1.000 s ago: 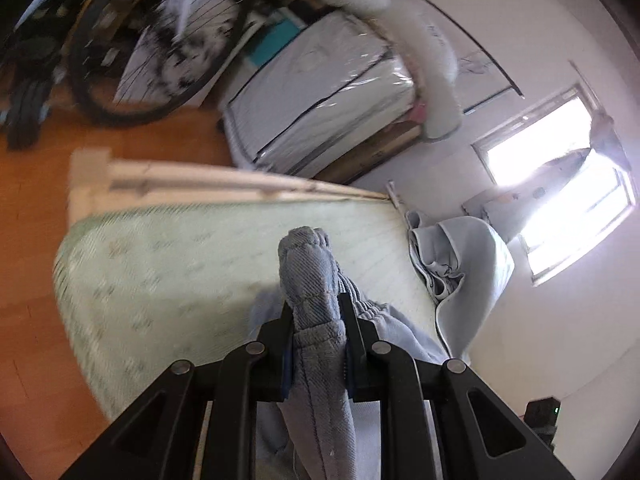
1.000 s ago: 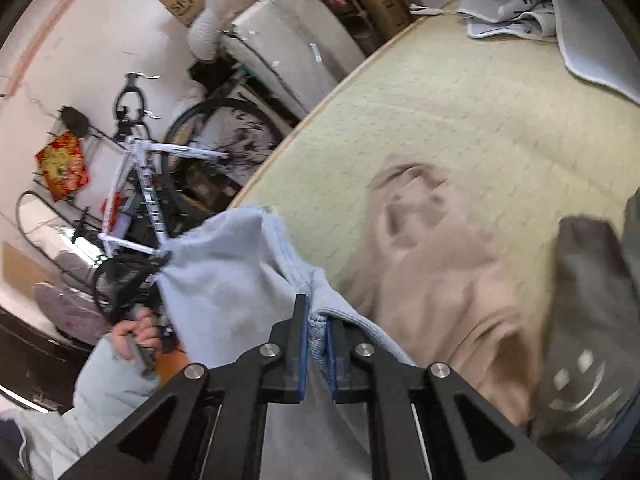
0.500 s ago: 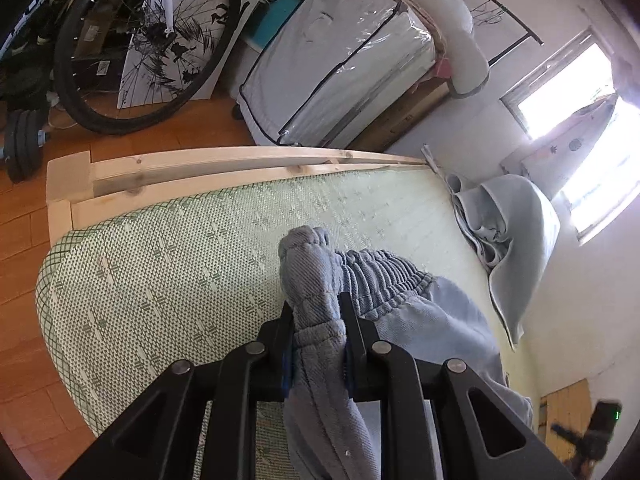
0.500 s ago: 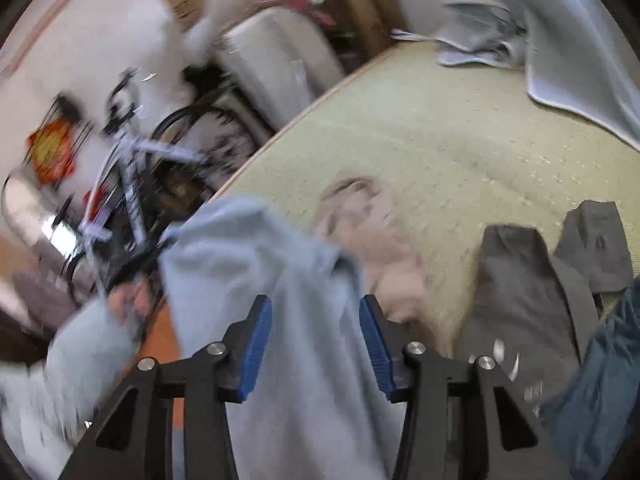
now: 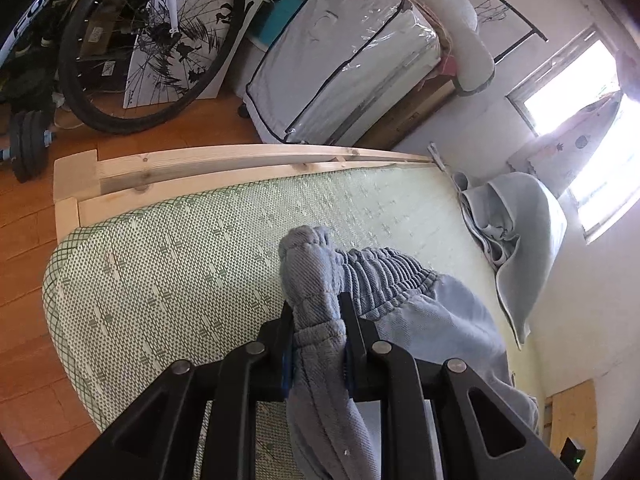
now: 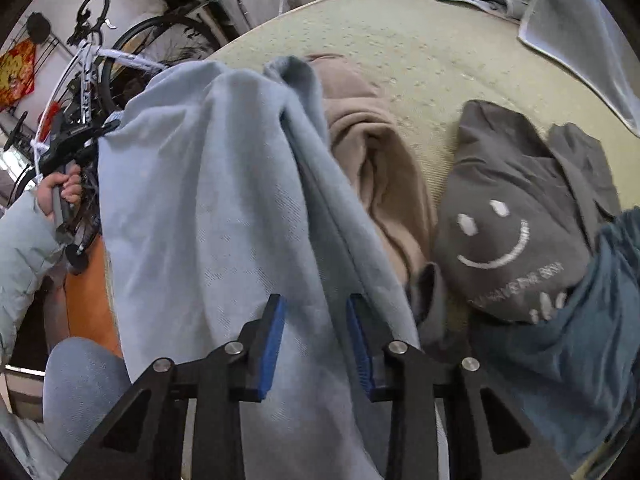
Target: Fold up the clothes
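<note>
Blue sweatpants (image 5: 404, 312) on bed (image 5: 168, 280), waistband end pinched.
Left claw (image 5: 316, 320) clamped on bunched waistband; right claw (image 6: 316, 320) apart, just been closing, above loose fabric. Long axis runs toward cameras.

Blue trousers (image 6: 224, 216) run past bottom edge; shirt lettering (image 6: 516, 284) unreadable.

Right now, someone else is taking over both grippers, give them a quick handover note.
Left gripper: shut on the elastic waistband of the light blue sweatpants.
Right gripper: open, jaws just closing partway, sweatpants fabric between them, not pinched.
The sweatpants lie on the mat. The beige garment, grey smiley shirt and teal garment lie unfolded beside them.
Done: nothing folded.
Left: everything.
</note>
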`<action>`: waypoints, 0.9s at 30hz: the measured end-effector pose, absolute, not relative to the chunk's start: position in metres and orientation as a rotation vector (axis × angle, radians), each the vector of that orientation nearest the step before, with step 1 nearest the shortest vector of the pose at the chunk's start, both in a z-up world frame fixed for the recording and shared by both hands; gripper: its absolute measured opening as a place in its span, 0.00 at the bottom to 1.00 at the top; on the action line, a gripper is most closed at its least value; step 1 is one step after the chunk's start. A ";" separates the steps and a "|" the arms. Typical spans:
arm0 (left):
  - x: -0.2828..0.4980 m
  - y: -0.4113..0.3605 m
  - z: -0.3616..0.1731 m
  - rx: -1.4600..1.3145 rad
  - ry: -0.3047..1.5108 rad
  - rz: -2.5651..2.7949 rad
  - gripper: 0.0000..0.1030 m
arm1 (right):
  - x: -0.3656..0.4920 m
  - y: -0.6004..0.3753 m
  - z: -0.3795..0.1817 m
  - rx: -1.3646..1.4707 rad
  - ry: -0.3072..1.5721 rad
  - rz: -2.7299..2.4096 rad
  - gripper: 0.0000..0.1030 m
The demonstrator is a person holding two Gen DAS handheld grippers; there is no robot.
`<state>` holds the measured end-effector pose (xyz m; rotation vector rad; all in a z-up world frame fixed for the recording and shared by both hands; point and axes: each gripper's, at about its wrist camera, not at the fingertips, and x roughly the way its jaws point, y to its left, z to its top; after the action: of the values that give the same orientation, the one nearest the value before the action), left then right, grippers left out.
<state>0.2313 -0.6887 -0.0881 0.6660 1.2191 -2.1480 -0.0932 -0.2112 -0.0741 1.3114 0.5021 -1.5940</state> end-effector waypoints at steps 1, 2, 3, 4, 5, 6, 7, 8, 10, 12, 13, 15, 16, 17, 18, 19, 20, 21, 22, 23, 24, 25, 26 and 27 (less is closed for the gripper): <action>0.232 -0.689 -0.089 0.664 1.223 -2.144 0.19 | -0.092 -0.215 -0.078 1.313 0.524 -1.584 0.30; 0.232 -0.689 -0.090 0.663 1.227 -2.139 0.19 | -0.089 -0.218 -0.080 1.308 0.551 -1.571 0.10; 0.232 -0.690 -0.091 0.662 1.232 -2.135 0.19 | -0.087 -0.221 -0.080 1.303 0.580 -1.560 0.03; 0.232 -0.690 -0.091 0.661 1.239 -2.131 0.19 | -0.087 -0.222 -0.074 1.291 0.624 -1.554 0.02; 0.233 -0.690 -0.092 0.661 1.244 -2.128 0.19 | -0.086 -0.223 -0.068 1.279 0.668 -1.547 0.00; 0.233 -0.690 -0.091 0.663 1.246 -2.129 0.19 | -0.086 -0.223 -0.062 1.266 0.709 -1.544 0.00; 0.232 -0.690 -0.091 0.667 1.242 -2.133 0.19 | -0.089 -0.221 -0.052 1.253 0.732 -1.559 0.00; 0.231 -0.689 -0.090 0.673 1.234 -2.137 0.19 | -0.097 -0.220 -0.038 1.240 0.736 -1.573 0.00; 0.228 -0.688 -0.089 0.686 1.218 -2.141 0.19 | -0.105 -0.223 -0.016 1.186 0.814 -1.623 0.00; 0.227 -0.688 -0.091 0.693 1.212 -2.131 0.19 | -0.111 -0.232 -0.009 1.173 0.878 -1.627 0.00; 0.227 -0.689 -0.093 0.700 1.214 -2.124 0.19 | -0.112 -0.235 -0.014 1.174 0.915 -1.619 0.00; 0.227 -0.691 -0.096 0.712 1.223 -2.109 0.20 | -0.118 -0.241 -0.033 1.201 1.024 -1.643 0.02; 0.226 -0.692 -0.096 0.717 1.230 -2.110 0.20 | -0.123 -0.239 -0.038 1.225 1.043 -1.674 0.02; 0.226 -0.694 -0.096 0.725 1.240 -2.112 0.21 | -0.129 -0.235 -0.042 1.247 1.054 -1.707 0.02; 0.225 -0.697 -0.097 0.736 1.254 -2.115 0.21 | -0.134 -0.229 -0.039 1.256 1.014 -1.755 0.04; 0.225 -0.699 -0.097 0.746 1.268 -2.116 0.24 | -0.135 -0.221 -0.033 1.252 0.962 -1.796 0.05; 0.224 -0.702 -0.098 0.753 1.283 -2.113 0.29 | -0.130 -0.217 -0.029 1.242 0.922 -1.805 0.13; 0.225 -0.705 -0.097 0.750 1.293 -2.113 0.31 | -0.124 -0.212 -0.026 1.232 0.882 -1.814 0.27; 0.225 -0.709 -0.097 0.746 1.304 -2.113 0.36 | -0.119 -0.208 -0.022 1.222 0.842 -1.821 0.36; 0.225 -0.711 -0.095 0.737 1.311 -2.113 0.39 | -0.113 -0.204 -0.020 1.212 0.805 -1.825 0.43; 0.224 -0.714 -0.094 0.726 1.317 -2.119 0.40 | -0.103 -0.200 -0.021 1.209 0.788 -1.810 0.43; 0.221 -0.716 -0.094 0.720 1.327 -2.132 0.40 | -0.093 -0.196 -0.023 1.207 0.770 -1.795 0.43; 0.219 -0.717 -0.094 0.723 1.330 -2.138 0.40 | -0.085 -0.191 -0.025 1.210 0.753 -1.786 0.43; 0.214 -0.717 -0.095 0.745 1.322 -2.131 0.40 | -0.077 -0.187 -0.027 1.214 0.735 -1.777 0.43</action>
<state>0.2145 -0.7171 -0.0949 0.7454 1.3219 -2.1308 -0.0766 -0.1874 -0.0265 1.2144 0.7347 -1.7770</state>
